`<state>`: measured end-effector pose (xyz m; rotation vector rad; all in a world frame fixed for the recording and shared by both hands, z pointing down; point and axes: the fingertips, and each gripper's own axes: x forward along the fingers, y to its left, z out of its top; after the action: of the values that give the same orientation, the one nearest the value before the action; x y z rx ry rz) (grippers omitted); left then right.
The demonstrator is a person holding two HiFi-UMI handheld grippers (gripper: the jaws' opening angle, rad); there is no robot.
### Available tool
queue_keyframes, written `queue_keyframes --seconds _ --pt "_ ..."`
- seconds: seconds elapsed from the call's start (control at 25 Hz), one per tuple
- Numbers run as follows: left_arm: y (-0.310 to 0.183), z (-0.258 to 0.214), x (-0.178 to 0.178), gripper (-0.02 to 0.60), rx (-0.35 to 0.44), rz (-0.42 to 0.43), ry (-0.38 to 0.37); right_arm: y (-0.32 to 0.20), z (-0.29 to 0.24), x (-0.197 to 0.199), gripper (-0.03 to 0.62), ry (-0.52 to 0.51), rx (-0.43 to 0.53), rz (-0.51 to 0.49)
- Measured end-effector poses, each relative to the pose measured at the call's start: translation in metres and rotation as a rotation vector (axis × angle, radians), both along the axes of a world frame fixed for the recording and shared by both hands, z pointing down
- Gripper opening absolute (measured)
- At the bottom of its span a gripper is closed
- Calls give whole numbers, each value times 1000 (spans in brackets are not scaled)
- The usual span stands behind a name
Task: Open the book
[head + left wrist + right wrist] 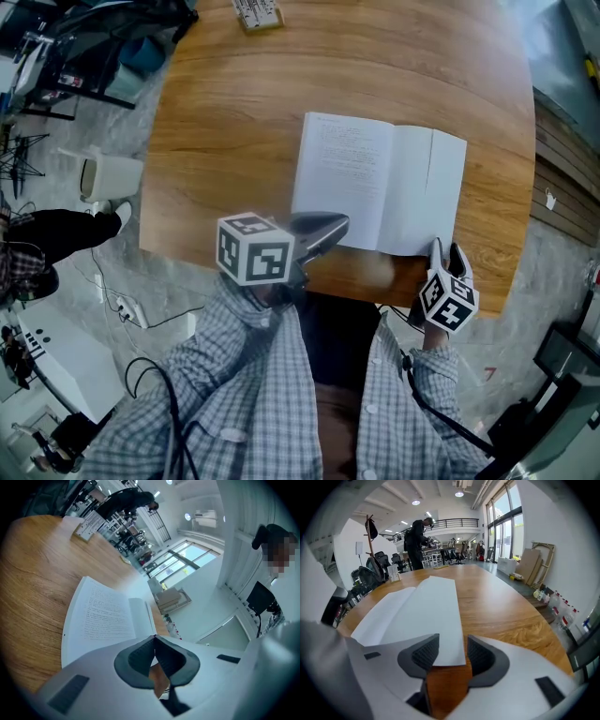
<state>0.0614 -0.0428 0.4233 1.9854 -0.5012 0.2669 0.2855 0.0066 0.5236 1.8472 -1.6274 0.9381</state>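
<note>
The book (375, 178) is lying open on the wooden table (234, 94), near its front edge. The right gripper (452, 653) is standing open, the right page's corner lying unclamped between its 2 jaws. The left gripper (154, 644) is hovering closed and empty at the left page's near edge.

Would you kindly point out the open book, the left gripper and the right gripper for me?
open book (342, 173): head view, on its printed left page.
left gripper (154, 639): left gripper view, where its closed jaw tips meet.
right gripper (452, 641): right gripper view, the gap between its parted jaws, over the page edge.
</note>
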Motion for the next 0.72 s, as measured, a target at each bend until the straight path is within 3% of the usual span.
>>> queue_keyframes --seconds 0.08,0.36,0.56,0.72 --pt "-1 -2 -3 10 4 -6 -5 3 -4 6 180 3 7 11" --pt "-6 -18 -5 11 85 20 -17 2 -48 3 179 20 138 21" --pt "-2 -29 -1 11 151 53 -17 -16 -93 -11 142 56 268 1" --pt "-2 -32 -4 11 180 67 -31 -28 -108 -23 122 85 288 -23"
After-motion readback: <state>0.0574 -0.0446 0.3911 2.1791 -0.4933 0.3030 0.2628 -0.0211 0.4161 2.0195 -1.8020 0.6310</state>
